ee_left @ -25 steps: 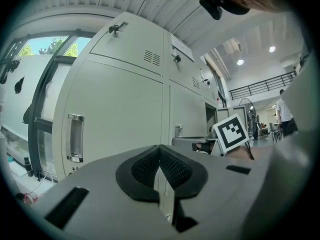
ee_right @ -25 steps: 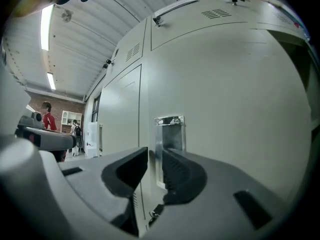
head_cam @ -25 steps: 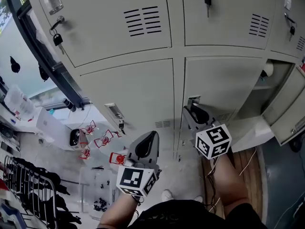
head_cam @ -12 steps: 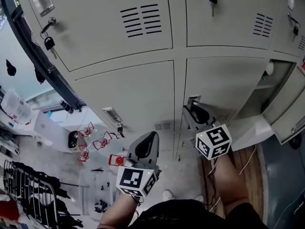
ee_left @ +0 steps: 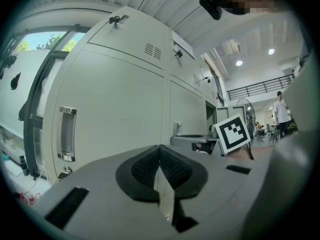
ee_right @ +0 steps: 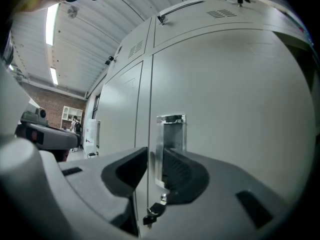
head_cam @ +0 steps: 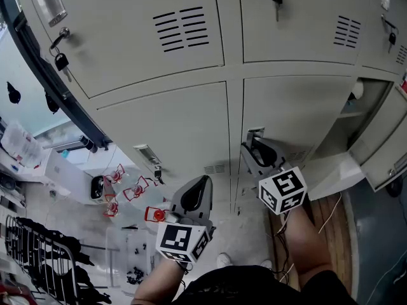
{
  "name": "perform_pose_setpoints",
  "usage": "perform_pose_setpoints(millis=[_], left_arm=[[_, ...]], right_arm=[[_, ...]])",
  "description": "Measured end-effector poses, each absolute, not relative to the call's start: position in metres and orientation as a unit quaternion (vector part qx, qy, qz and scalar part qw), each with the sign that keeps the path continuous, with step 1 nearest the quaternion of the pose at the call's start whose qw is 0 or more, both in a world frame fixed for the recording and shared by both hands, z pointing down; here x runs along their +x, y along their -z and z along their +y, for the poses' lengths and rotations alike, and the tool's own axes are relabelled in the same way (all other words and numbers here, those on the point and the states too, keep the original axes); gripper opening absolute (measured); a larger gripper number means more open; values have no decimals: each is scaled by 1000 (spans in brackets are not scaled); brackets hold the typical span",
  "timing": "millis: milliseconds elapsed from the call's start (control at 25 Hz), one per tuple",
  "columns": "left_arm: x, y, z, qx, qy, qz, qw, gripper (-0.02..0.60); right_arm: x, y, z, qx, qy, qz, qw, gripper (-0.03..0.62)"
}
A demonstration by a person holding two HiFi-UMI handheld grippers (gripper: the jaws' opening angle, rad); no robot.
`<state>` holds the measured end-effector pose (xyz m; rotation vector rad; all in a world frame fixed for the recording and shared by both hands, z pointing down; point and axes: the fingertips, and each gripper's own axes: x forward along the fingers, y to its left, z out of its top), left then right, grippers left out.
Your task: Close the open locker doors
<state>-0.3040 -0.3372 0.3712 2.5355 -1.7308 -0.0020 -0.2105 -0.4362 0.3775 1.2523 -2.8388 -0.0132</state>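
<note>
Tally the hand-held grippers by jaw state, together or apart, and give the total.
Jaws together: 1, the left hand-held gripper
Jaws apart: 1, the right hand-held gripper
Total: 2

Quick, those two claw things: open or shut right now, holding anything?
Left gripper: shut, holding nothing.
Right gripper: open, pointed at the recessed handle of a locker door, holding nothing.

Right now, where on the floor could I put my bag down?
The pale floor strip below the closed lockers, between the left gripper and the right gripper, looks bare. Left is crowded: red items, black rack. Cables cross the wooden boards on the right.
</note>
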Motion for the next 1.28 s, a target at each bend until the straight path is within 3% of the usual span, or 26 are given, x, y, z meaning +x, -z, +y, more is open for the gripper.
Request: perform_pose_setpoints(millis=[640, 1280], left_arm=[[-258, -368, -338, 852, 5, -522, 37, 3], [-151, -362, -310, 917, 4, -397, 31, 3]], right_arm=[[-160, -374, -420, 438, 3, -899, 19, 98], [-25, -360, -358, 566, 12, -824, 18, 98]])
